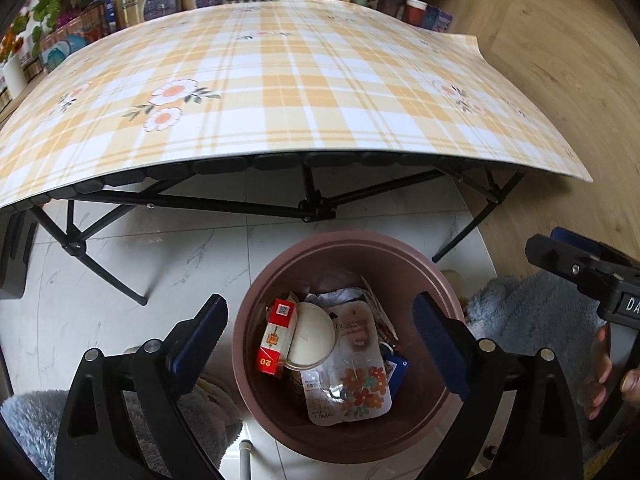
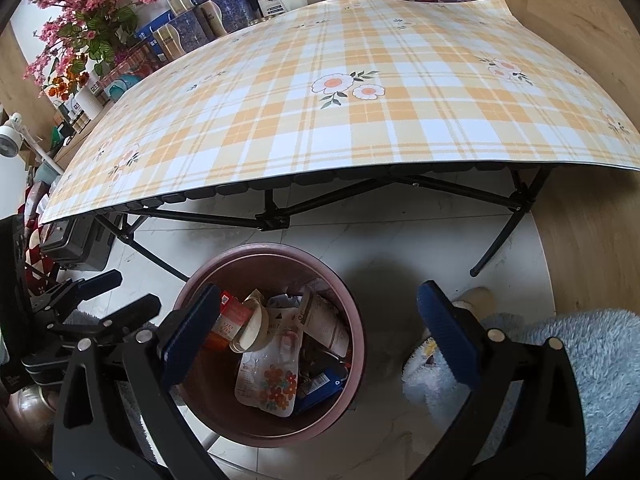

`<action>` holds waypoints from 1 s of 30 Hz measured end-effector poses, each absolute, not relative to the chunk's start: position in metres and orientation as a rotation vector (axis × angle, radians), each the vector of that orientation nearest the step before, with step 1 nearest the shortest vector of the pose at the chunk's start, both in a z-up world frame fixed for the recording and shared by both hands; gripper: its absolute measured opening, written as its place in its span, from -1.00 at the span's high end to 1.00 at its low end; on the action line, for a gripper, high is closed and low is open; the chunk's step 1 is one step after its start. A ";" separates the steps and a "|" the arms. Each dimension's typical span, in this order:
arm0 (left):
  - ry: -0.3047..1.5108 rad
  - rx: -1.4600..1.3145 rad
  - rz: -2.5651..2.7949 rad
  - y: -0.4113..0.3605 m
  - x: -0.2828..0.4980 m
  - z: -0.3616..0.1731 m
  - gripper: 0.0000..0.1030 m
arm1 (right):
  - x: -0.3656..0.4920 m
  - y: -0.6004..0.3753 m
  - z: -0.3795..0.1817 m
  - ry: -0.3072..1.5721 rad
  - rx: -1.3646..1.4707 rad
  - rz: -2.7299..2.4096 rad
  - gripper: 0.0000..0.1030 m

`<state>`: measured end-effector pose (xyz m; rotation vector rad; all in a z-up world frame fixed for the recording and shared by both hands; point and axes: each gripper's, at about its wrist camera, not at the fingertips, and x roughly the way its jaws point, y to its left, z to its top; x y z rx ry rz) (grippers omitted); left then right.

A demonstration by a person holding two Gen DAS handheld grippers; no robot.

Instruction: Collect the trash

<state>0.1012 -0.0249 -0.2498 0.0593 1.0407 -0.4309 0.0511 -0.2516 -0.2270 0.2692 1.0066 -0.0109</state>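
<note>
Jaws of the left gripper stand spread wide with nothing between them, hanging over the round maroon plastic bin on the pale marble-look floor; the jaws of the right gripper are likewise spread and empty, beside the bin's rim at about three o'clock.

The trash sits inside the bin: a red and white cigarette carton at nine o'clock, a round cream lid beside it, a clear pouch printed with orange flowers across the middle, and a blue packet at four o'clock.

The folding surface under its yellow plaid flowered cloth shows no litter in either view, so the collecting looks finished or nearly so. Whether anything lies out of frame cannot be told.

Fluffy blue-grey slippers sit close on the right side of the bin, and the surface's black crossed legs stand just beyond it at twelve o'clock. Boxes and pink artificial flowers crowd the far side.
</note>
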 end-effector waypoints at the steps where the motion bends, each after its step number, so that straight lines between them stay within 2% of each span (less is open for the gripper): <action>1: 1.031 0.049 -0.428 -0.023 0.101 -0.248 -0.78 | 0.051 -0.251 -0.226 1.006 0.268 -0.011 -0.88; 6: 0.865 0.001 -0.349 -0.003 0.096 -0.211 -0.81 | 0.055 -0.252 -0.204 0.968 0.249 0.005 -0.88; 11: 0.642 0.053 -0.216 0.013 0.084 -0.131 -0.88 | 0.057 -0.259 -0.138 0.814 0.203 0.007 -0.89; 19: 0.480 0.043 -0.203 0.025 0.069 -0.023 -0.88 | 0.061 -0.267 -0.041 0.650 0.064 -0.052 -0.89; 25: 0.410 0.108 -0.161 0.019 0.055 0.014 -0.88 | 0.052 -0.273 0.002 0.585 0.066 -0.050 -0.89; 30: 0.375 0.126 -0.123 0.015 0.049 0.027 -0.88 | 0.043 -0.271 0.016 0.564 0.055 -0.051 -0.89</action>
